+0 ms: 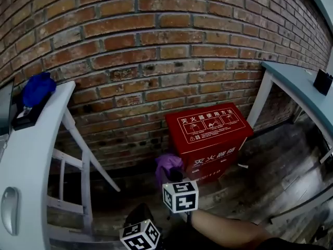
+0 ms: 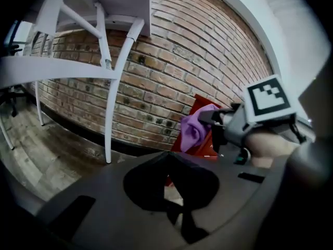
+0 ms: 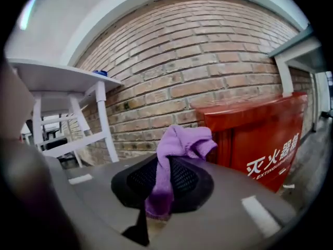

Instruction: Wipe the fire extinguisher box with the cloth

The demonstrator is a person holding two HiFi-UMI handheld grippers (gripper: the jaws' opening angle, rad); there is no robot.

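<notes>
The red fire extinguisher box (image 1: 210, 139) stands on the floor against the brick wall, white print on its top and front. My right gripper (image 1: 174, 176) hovers just left of the box's front corner, shut on a purple cloth (image 1: 166, 166). In the right gripper view the cloth (image 3: 177, 152) bunches above the jaws and hangs down between them, with the box (image 3: 260, 134) close at the right. The left gripper (image 1: 138, 215) sits lower and nearer to me, jaws shut on nothing. From the left gripper view, the cloth (image 2: 193, 129) hangs in front of the box (image 2: 204, 139).
A white table (image 1: 36, 139) with slanted legs stands at the left and carries a blue cloth (image 1: 37, 87). Another pale table (image 1: 296, 87) is at the right. The brick wall (image 1: 156, 51) runs behind. The floor is dark wooden boards (image 1: 281, 176).
</notes>
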